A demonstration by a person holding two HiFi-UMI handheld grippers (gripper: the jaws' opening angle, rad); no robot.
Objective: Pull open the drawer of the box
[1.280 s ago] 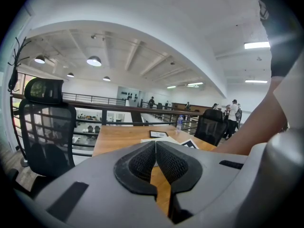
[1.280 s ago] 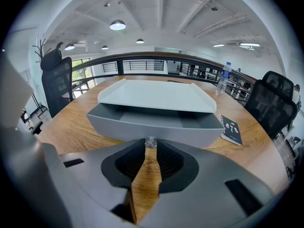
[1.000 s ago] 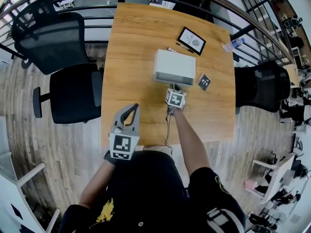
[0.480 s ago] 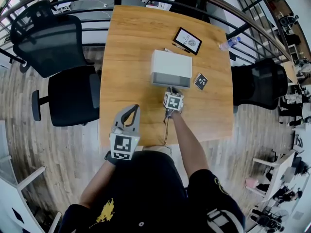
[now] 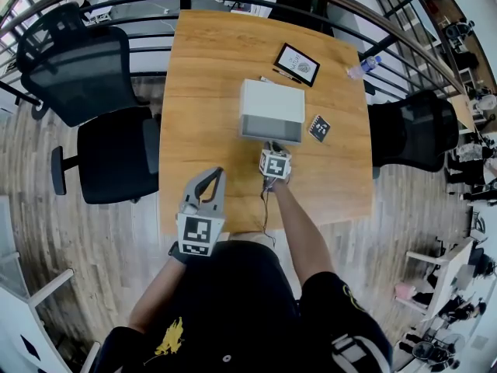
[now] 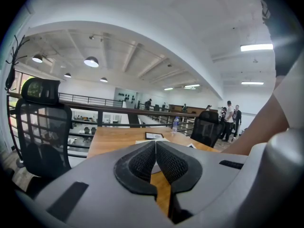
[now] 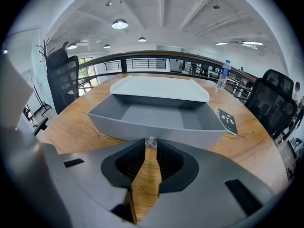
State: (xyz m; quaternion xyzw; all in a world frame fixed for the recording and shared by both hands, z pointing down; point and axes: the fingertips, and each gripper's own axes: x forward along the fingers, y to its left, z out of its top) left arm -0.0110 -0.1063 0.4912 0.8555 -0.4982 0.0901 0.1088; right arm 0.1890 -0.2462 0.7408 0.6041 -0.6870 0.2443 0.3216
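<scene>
1. Sitting partly out of the white box (image 7: 159, 88), the grey drawer (image 7: 152, 122) is showing an empty tray; both are resting mid-worktop (image 5: 206, 92).
2. Looking light, rigid and smooth-walled, the drawer is offering only its small clear knob (image 7: 150, 141) as a hold. That knob is probably slippery, so a straight, level pull is looking safest.
3. The right gripper (image 7: 150, 147) is pinching that knob between its fingers.
4. The left gripper (image 6: 155, 151) is hovering by the near worktop edge, fingers pressed together on nothing.
5. A tablet (image 5: 297, 64), a black marker card (image 5: 319, 128) and a water bottle (image 5: 362, 69) are lying beyond the box.
</scene>
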